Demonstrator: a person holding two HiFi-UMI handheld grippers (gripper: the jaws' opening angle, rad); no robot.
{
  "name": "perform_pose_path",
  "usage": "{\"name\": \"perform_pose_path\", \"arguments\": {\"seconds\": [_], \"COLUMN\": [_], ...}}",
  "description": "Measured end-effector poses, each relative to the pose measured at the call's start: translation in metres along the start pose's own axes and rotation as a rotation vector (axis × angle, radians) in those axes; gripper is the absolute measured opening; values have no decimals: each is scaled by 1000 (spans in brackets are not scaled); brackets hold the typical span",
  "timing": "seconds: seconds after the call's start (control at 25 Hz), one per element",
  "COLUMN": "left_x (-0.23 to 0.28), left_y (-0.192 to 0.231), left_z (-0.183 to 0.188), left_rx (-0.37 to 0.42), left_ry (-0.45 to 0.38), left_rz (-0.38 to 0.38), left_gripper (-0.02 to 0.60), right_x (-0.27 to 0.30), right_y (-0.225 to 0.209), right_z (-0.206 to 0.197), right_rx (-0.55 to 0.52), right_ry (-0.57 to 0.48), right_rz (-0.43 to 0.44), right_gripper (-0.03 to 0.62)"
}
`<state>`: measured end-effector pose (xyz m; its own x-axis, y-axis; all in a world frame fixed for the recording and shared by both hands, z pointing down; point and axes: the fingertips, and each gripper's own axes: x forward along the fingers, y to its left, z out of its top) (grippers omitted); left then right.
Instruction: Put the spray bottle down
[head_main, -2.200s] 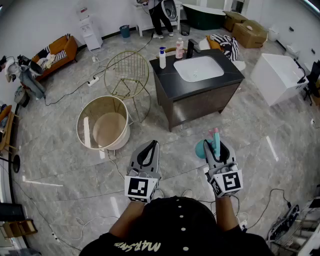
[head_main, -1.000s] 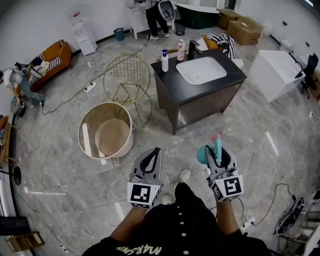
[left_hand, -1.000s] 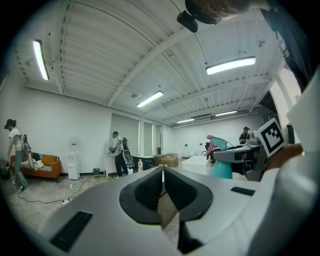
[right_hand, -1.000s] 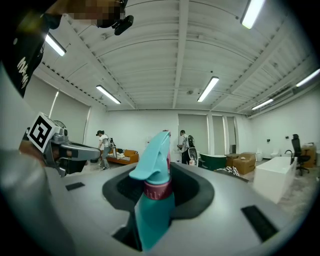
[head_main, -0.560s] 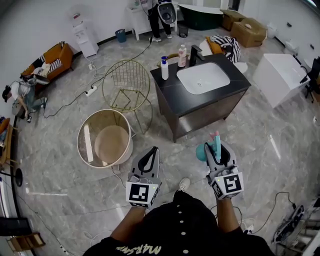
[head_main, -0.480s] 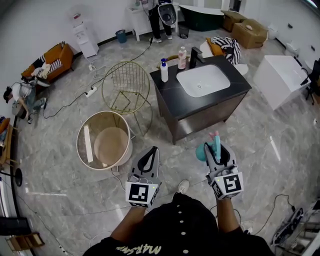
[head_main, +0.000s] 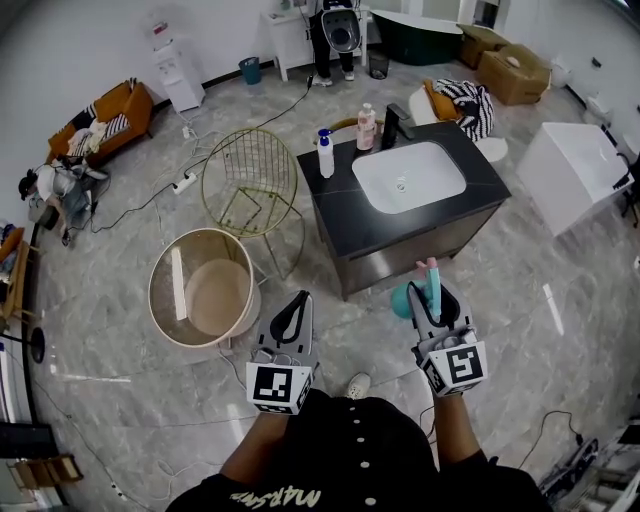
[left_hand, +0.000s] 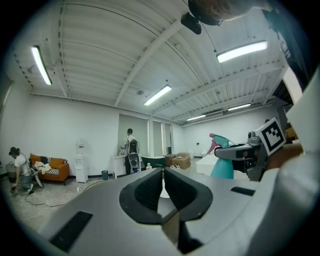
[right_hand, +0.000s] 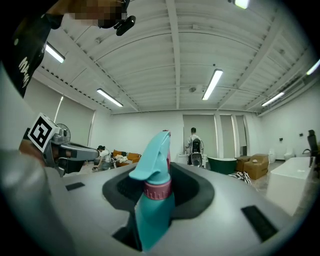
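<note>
The teal spray bottle (head_main: 403, 298) with a pink trigger stands upright between the jaws of my right gripper (head_main: 433, 289), which is shut on its neck. In the right gripper view the bottle (right_hand: 152, 200) fills the middle, its nozzle pointing left. My left gripper (head_main: 299, 299) is held level beside it at the left, jaws together with nothing between them. From the left gripper view the bottle (left_hand: 222, 161) shows at the right. Ahead stands a black vanity counter (head_main: 345, 205) with a white sink (head_main: 402, 181).
On the counter's far edge stand a white pump bottle (head_main: 323, 154), a pink bottle (head_main: 367, 127) and a black faucet (head_main: 392, 124). A gold wire chair (head_main: 250, 180) and a round drum basket (head_main: 200, 288) stand at the left. Cables cross the floor. A person (head_main: 341, 32) stands at the back.
The vanity has come nearer and lower in the head view as both grippers moved forward together. The bottle stays held in the right gripper; the left stays shut.
</note>
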<state>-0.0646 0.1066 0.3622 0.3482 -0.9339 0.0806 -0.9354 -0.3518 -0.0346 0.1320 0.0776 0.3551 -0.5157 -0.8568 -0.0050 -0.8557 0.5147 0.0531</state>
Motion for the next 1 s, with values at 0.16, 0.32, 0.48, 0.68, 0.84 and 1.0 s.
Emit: {"name": "perform_pose_path", "arguments": {"seconds": [0.16, 0.32, 0.48, 0.68, 0.84, 1.0], "left_x": [12, 30, 59, 114, 167, 217], "left_y": [3, 12, 26, 51, 76, 100], "left_z": [-4, -10, -13, -10, 3, 15], "left_rx": [-7, -13, -18, -18, -24, -2], "left_ry": [23, 38, 41, 22, -5, -23], "left_rz": [16, 19, 15, -8, -40, -72], "left_gripper": [21, 21, 21, 21, 21, 21], "right_x": [15, 32, 56, 102, 151, 201], "right_y": [-11, -21, -36, -59, -74, -92], "right_z": [-2, -10, -12, -12, -4, 0], "right_rx": [2, 9, 2, -9, -12, -19], "right_ry": [9, 23, 22, 23, 14, 4], "right_rz": [11, 15, 0, -22, -30, -49], "right_gripper": [130, 131, 132, 132, 131, 131]}}
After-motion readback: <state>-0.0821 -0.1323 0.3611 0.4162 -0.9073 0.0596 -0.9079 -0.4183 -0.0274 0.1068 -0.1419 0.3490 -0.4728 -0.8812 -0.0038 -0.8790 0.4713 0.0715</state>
